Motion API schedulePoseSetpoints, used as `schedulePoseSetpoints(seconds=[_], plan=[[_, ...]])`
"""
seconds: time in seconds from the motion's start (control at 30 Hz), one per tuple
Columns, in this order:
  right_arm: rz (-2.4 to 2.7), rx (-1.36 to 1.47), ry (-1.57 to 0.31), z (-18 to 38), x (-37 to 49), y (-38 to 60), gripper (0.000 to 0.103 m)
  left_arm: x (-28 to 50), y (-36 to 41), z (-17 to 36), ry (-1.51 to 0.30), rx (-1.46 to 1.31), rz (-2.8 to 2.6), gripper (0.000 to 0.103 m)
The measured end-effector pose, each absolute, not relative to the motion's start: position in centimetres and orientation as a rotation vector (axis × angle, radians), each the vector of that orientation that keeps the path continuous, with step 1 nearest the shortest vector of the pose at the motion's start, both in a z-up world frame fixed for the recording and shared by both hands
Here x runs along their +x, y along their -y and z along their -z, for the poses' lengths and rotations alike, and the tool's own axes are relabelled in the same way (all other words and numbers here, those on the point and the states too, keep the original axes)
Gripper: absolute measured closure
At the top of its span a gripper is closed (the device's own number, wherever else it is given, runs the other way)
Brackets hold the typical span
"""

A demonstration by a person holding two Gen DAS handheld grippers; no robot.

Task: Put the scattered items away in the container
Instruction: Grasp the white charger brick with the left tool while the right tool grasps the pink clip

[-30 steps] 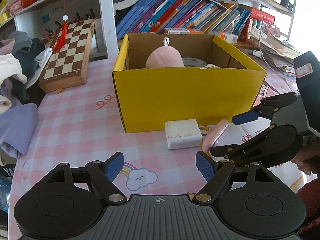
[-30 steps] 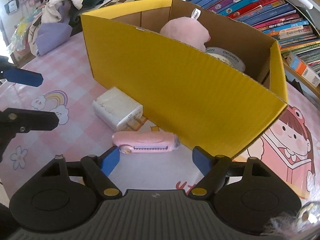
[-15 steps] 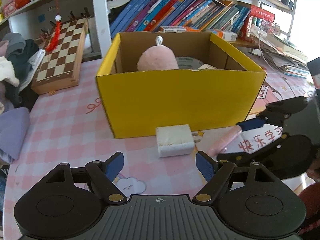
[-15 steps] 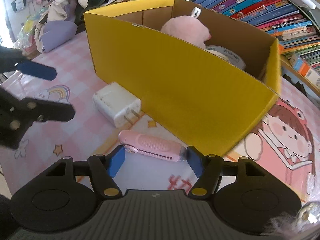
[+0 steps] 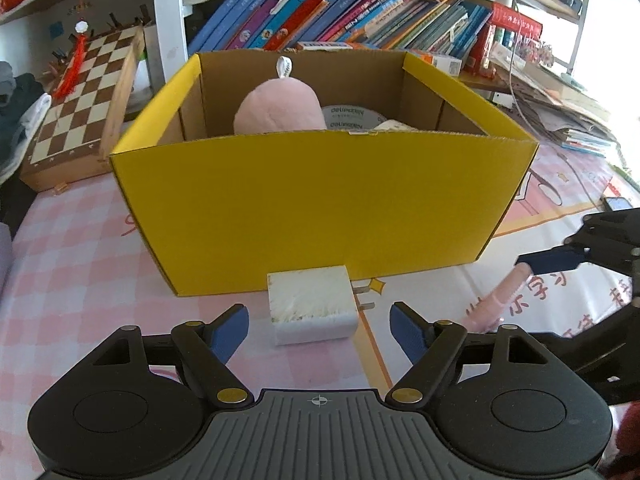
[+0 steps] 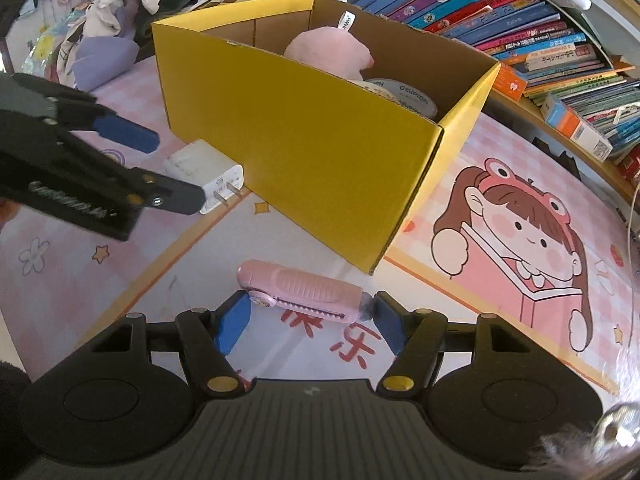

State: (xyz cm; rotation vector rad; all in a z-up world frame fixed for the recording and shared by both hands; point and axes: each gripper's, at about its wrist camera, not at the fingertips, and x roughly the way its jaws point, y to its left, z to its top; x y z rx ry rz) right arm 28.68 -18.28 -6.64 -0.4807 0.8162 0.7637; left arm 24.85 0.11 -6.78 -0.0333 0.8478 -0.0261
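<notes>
A yellow cardboard box [image 5: 320,208] [image 6: 320,144] stands on the table and holds a pink plush toy [image 5: 278,108] [image 6: 328,50] and a roll of tape [image 5: 348,117]. A white charger plug [image 5: 310,306] [image 6: 202,170] lies on the table against the box front. My left gripper [image 5: 319,330] is open, its fingers on either side of the plug. A pink utility knife [image 6: 300,290] [image 5: 496,300] lies crosswise between the fingers of my right gripper [image 6: 306,326], which touch both ends of it.
A pink cartoon tablecloth [image 6: 520,240] covers the table. A chessboard [image 5: 84,100] leans at the back left beside a pile of clothes [image 6: 120,12]. A shelf of books [image 5: 360,12] stands behind the box. Papers [image 5: 560,100] lie stacked at the right.
My left gripper has moved forward and right, so the plug now lies between its fingers. My right gripper has narrowed onto the pink knife and drawn it away from the box.
</notes>
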Motion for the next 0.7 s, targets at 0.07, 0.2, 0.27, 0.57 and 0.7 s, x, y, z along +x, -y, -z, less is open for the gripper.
schedulePoseSetpoints(seconds=[0.07,0.2,0.27,0.57,0.7], plan=[[-0.766,-0.484,-0.811,6.6,28.5,18.5,0.037,25.4,0.1,7.0,-0.855,-0.027,0.028,0.036],[-0.775,-0.485,-0.808,6.4,28.2,18.7,0.037,26.2,0.2,7.5,-0.873,-0.007,0.022,0.048],[-0.775,-0.484,-0.807,6.4,28.1,18.8,0.037,26.2,0.0,7.5,-0.874,-0.019,0.021,0.049],[-0.766,-0.471,-0.804,6.1,27.8,19.1,0.037,24.9,-0.4,7.1,-0.881,-0.05,0.054,0.053],[-0.773,-0.462,-0.798,5.6,27.6,19.0,0.037,23.6,-0.5,6.3,-0.87,-0.063,0.077,0.053]])
